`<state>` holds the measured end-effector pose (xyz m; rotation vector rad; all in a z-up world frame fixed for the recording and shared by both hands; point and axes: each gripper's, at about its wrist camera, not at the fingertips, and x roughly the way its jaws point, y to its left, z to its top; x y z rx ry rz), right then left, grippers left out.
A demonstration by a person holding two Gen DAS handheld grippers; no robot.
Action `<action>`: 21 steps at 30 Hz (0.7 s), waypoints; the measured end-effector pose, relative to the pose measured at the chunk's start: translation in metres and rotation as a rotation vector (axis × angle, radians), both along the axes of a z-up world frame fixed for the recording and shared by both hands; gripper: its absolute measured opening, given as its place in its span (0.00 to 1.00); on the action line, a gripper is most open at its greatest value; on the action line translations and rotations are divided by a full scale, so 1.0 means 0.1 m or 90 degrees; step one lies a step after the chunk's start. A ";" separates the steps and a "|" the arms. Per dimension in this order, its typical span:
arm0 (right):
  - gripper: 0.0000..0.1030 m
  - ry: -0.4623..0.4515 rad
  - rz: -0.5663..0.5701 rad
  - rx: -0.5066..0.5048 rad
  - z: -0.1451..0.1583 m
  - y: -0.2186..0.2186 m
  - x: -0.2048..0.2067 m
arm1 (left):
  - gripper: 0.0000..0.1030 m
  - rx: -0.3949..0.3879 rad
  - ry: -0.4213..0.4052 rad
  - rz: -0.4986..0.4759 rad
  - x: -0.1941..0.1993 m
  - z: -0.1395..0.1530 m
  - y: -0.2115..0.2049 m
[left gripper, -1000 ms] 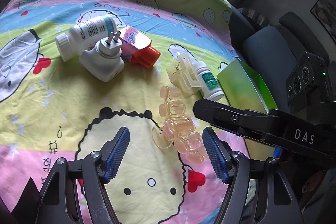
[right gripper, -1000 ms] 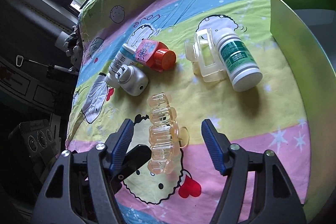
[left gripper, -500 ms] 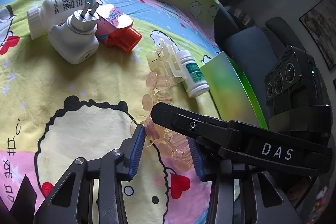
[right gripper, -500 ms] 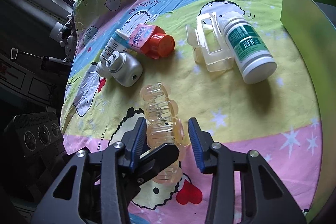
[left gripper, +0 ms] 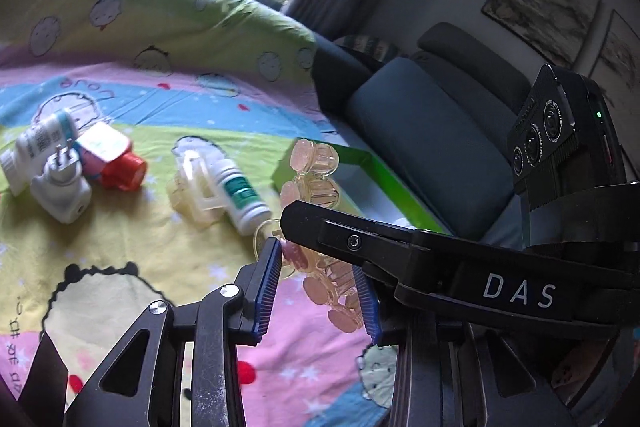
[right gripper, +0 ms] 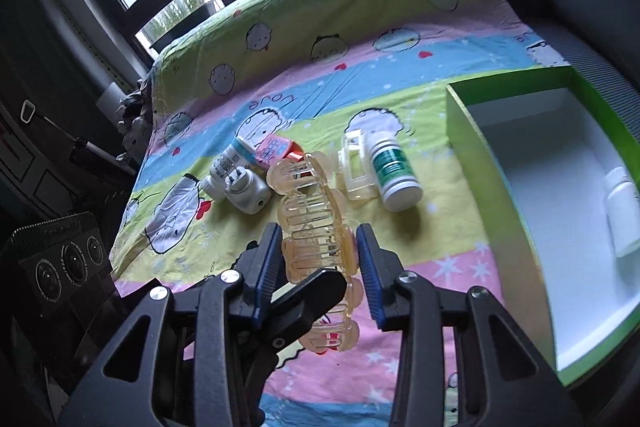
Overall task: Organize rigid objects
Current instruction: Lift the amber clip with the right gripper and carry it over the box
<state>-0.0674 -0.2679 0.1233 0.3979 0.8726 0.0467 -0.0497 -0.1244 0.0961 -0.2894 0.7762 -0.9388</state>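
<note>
You're gripping the amber hair claw (right gripper: 316, 227) with both grippers: right gripper (right gripper: 318, 269) and left gripper (left gripper: 318, 291) are clamping it, fingers narrow. It's hanging above the bedsheet (right gripper: 400, 75), beside the green box (right gripper: 496, 187).

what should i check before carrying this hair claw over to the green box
1. Right gripper shut on the peach hair claw: ok.
2. Left gripper also shut on it: ok.
3. Claw clear of the bedsheet: ok, it looks lifted.
4. Green box open with free floor: ok, only a white bottle inside.
5. Green-label bottle and clear clip below the path: cannot tell clearance.
6. Grip firm enough: cannot tell.
</note>
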 end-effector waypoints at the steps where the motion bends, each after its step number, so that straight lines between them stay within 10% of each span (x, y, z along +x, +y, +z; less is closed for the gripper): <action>1: 0.37 -0.008 -0.016 -0.008 0.04 -0.06 -0.08 | 0.35 -0.004 -0.010 -0.018 -0.04 0.04 -0.08; 21: 0.37 -0.044 -0.177 -0.057 0.29 -0.87 -0.63 | 0.35 0.036 -0.081 -0.181 -0.28 0.30 -1.15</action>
